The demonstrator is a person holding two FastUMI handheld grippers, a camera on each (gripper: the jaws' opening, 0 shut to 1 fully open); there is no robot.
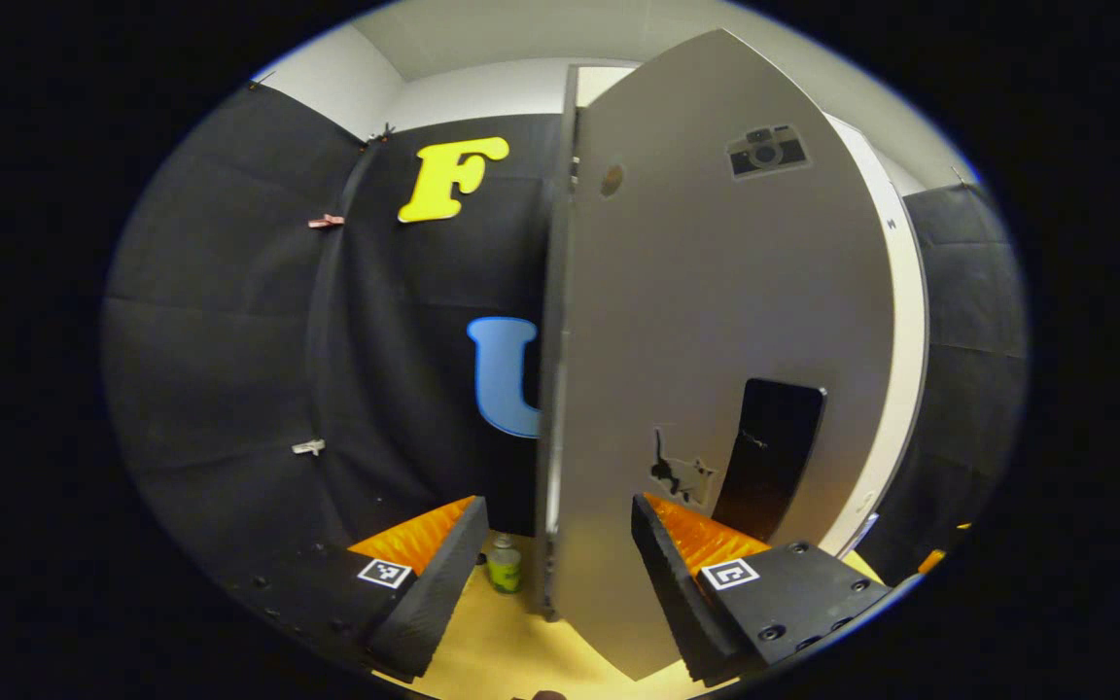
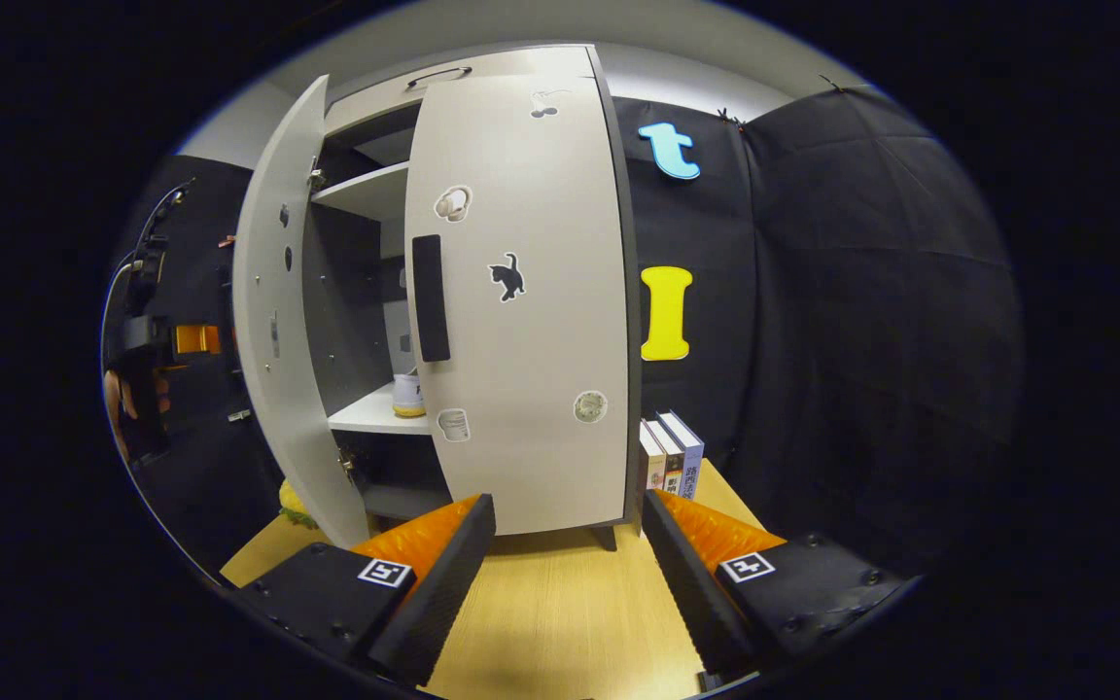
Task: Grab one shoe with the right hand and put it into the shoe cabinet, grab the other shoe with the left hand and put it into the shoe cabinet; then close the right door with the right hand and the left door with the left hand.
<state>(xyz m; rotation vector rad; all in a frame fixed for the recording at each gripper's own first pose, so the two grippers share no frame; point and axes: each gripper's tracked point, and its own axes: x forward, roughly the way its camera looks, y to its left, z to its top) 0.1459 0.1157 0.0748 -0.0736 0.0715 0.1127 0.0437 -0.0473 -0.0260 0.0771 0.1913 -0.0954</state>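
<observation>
In the right gripper view the pale grey shoe cabinet (image 2: 482, 68) stands on the wooden table. Its right door (image 2: 531, 321) lies closed across the front, and its left door (image 2: 273, 321) swings wide open. Through the gap a white shoe (image 2: 408, 394) rests on a white shelf (image 2: 366, 416). My right gripper (image 2: 568, 554) is open and empty, a little in front of the right door. In the left gripper view the left door (image 1: 716, 321) is close up, outer face and black handle (image 1: 769, 457) showing. My left gripper (image 1: 555, 574) is open, with the door's edge between its fingers.
Some upright books (image 2: 672, 457) stand against the cabinet's right side. A small green bottle (image 1: 505, 569) sits on the table (image 1: 511, 642) past the door's edge. A yellow-green object (image 2: 293, 504) lies low behind the open door. A hand with the left gripper (image 2: 147, 340) is at far left.
</observation>
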